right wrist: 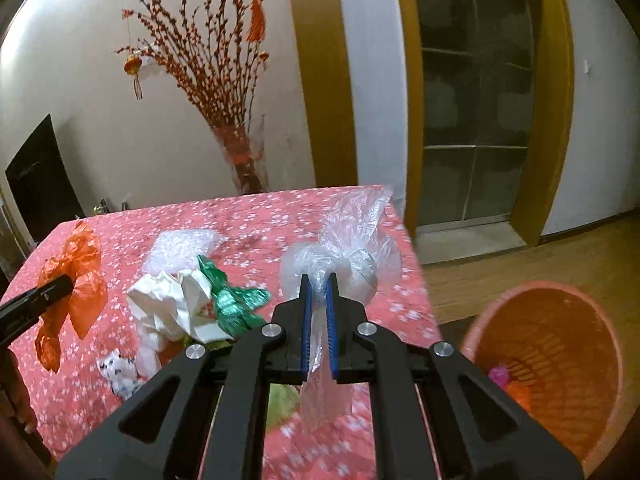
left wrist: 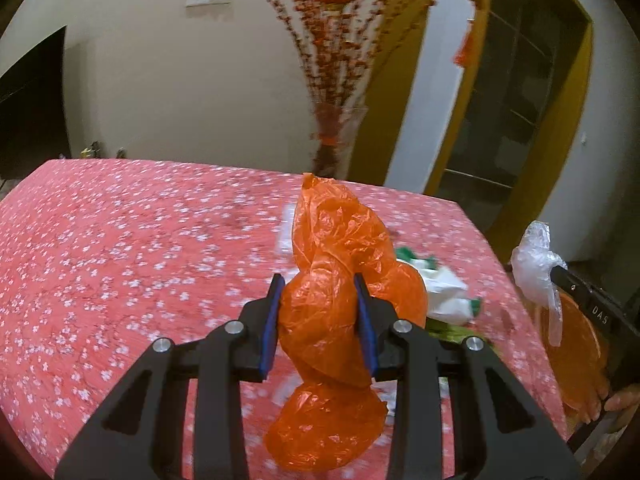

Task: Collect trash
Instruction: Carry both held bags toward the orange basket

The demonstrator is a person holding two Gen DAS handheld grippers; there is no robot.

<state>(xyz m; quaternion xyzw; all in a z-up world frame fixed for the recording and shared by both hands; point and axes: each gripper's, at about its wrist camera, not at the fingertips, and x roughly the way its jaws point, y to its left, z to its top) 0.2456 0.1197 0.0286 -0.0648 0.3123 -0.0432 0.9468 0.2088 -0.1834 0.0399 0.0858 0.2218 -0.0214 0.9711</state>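
beside the table (right wrist: 248,216), an orange basket (right wrist: 560,344) holds pink and orange scraps.

Right gripper (right wrist: 319,280) at centre foreground, blue pads pinched on a clear plastic bag (right wrist: 344,248); bag bunches above the fingers, a tail hangs below. Under it, a table (right wrist: 256,220) in a red cloth with white blossoms. Left edge: left gripper (right wrist: 66,282) clamped on an orange plastic bag (right wrist: 74,280), held above the cloth. Between the two: crumpled white paper (right wrist: 168,304) touching a green foil wrapper (right wrist: 232,300); bubble wrap (right wrist: 180,250) just beyond; a small black-and-white scrap (right wrist: 118,368) nearer. Right, on the wooden floor beside the table, an orange mesh bin (right wrist: 552,360) with a pink scrap (right wrist: 500,376) inside. Far wall: vase of red-budded branches (right wrist: 240,160).
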